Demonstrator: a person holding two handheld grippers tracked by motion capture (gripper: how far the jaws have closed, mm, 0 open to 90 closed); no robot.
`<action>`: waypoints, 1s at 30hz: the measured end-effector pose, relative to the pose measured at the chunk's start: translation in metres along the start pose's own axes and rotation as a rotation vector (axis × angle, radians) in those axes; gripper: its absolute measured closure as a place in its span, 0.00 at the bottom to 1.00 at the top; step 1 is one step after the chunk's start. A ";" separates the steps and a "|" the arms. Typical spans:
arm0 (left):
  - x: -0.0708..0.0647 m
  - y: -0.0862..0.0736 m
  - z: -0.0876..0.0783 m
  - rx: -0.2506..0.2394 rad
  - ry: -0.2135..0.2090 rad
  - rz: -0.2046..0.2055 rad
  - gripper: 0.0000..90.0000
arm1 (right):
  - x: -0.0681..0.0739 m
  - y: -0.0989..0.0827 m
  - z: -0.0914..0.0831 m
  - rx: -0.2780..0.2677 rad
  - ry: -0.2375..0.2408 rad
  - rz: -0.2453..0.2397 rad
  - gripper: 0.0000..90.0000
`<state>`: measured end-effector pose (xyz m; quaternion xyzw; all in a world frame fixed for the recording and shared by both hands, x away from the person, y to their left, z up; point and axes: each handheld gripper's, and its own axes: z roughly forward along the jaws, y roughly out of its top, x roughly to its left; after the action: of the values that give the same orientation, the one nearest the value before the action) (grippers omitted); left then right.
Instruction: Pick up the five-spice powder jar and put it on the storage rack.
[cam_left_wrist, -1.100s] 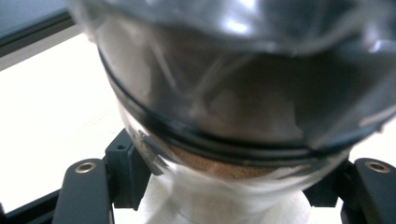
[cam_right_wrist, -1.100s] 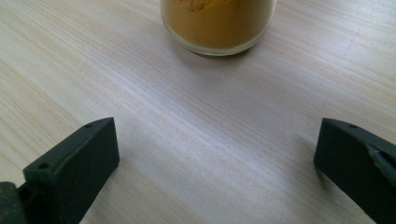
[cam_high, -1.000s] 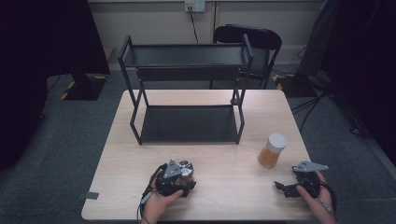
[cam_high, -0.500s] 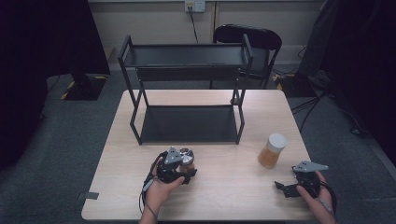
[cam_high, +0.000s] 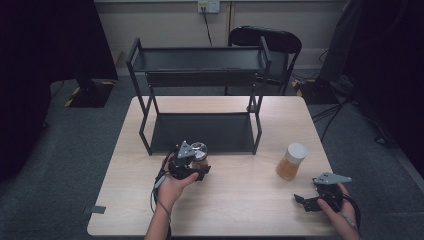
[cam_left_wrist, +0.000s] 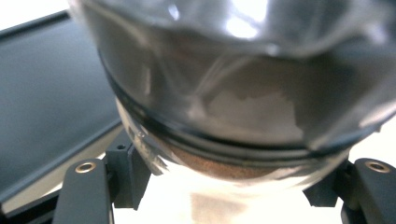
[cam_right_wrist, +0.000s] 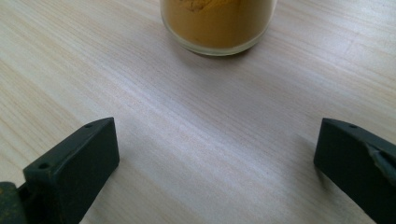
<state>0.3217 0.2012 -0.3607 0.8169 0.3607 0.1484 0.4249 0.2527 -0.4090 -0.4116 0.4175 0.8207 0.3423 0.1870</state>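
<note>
A glass jar (cam_high: 199, 151) with a shiny lid and brown powder sits between the jaws of my left gripper (cam_high: 198, 161), which is shut on it. I hold it lifted just in front of the black rack's lower shelf (cam_high: 200, 131). In the left gripper view the jar (cam_left_wrist: 233, 93) is very near, tilted, with the gripper (cam_left_wrist: 229, 179) clamped on its sides. My right gripper (cam_high: 305, 200) rests open near the table's front right corner. A second jar (cam_high: 291, 161), white-lidded with orange powder, stands just beyond it; in the right gripper view that jar (cam_right_wrist: 217, 23) is ahead of the open gripper (cam_right_wrist: 215, 158).
The black two-tier metal rack (cam_high: 200, 75) stands at the back middle of the wooden table (cam_high: 240, 200). A dark chair (cam_high: 265, 37) is behind the table. Cables trail on the floor at the right.
My left gripper has carried the brown jar up and away from the front edge, toward the rack's lower shelf. The right gripper and the orange jar have stayed put.
</note>
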 end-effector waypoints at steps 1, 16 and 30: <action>0.001 0.001 0.000 -0.005 0.002 -0.006 0.34 | 0.000 0.000 0.000 0.000 0.000 0.000 0.00; 0.009 0.030 0.013 -0.024 0.045 -0.067 0.34 | 0.000 0.000 0.000 0.000 0.000 0.000 0.00; 0.019 0.067 0.007 -0.007 0.077 -0.061 0.34 | 0.000 0.000 0.000 0.000 0.000 0.000 0.00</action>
<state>0.3704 0.1854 -0.3125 0.7977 0.4008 0.1680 0.4181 0.2527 -0.4090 -0.4116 0.4176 0.8207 0.3423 0.1869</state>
